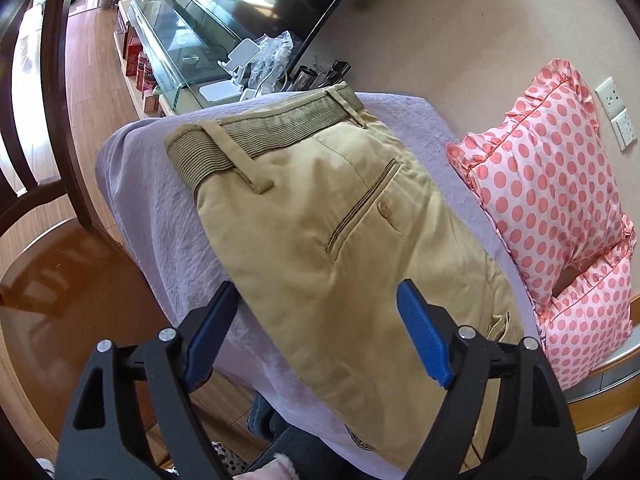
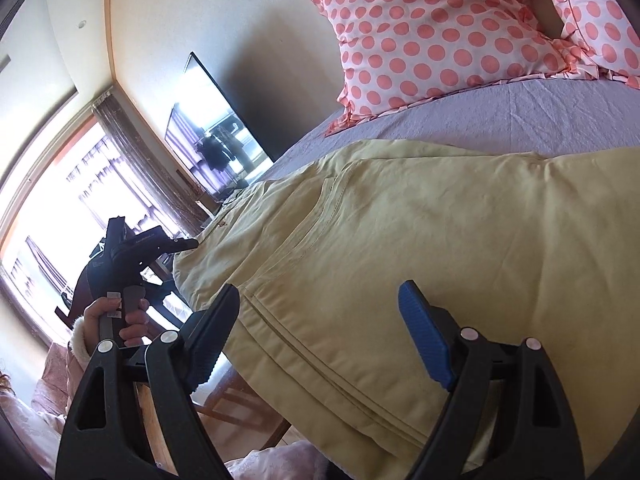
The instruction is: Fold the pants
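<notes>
Khaki pants lie flat on a lilac-covered surface, waistband at the far end, back pocket up. In the right wrist view the pants show as layered leg fabric with long seams. My left gripper is open and empty, hovering just above the pants below the pocket. My right gripper is open and empty, just above the leg fabric near its edge. The left gripper also shows in the right wrist view, held in a hand beside the pants' left edge.
A pink polka-dot pillow lies at the right on the lilac cover, and shows in the right wrist view. A glass TV stand with clutter stands beyond the waistband. A dark wooden chair stands at the left.
</notes>
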`<state>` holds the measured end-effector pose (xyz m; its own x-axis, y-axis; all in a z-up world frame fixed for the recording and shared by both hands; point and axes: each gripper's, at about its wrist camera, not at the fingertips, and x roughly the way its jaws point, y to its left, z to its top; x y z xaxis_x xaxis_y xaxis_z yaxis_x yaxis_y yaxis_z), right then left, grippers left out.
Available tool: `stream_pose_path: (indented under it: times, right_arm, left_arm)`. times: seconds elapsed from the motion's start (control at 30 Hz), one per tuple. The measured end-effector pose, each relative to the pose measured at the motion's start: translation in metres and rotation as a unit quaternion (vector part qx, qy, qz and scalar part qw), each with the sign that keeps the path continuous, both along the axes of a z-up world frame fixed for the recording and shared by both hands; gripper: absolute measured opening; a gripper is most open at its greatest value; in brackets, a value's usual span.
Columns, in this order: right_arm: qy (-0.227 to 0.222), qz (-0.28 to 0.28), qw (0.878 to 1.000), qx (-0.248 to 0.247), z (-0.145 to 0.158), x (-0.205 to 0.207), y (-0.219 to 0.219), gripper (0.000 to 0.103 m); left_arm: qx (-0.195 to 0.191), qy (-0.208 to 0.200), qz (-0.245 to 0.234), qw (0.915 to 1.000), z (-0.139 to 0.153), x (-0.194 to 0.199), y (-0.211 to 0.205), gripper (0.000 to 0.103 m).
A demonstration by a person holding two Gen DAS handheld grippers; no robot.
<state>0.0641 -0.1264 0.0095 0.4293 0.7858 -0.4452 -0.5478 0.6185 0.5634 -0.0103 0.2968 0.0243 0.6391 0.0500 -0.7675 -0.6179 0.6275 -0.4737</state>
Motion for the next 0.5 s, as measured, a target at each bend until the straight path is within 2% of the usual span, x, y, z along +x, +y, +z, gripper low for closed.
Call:
stream_pose_path:
  times: [0.2,0.3,0.5]
  right_arm:
    - [-0.003,-0.001,1.000,0.001,-0.002,0.001,-0.001,0.083]
    - [-0.006,0.001,1.000,0.003,-0.003,0.001,-0.002,0.083]
    - [-0.006,0.004,1.000,0.013,-0.003,0.003,-0.004,0.083]
  left_arm:
    - [0.004,-0.016,-0.022,0.9996,0.011,0.003,-0.013,0.080]
    - [0.018,-0.011,-0.028,0.9994,0.008,0.011,-0.012,0.081]
    - [-0.034,-0.042,-0.010,0.9985,0.006,0.026,0.020,0.080]
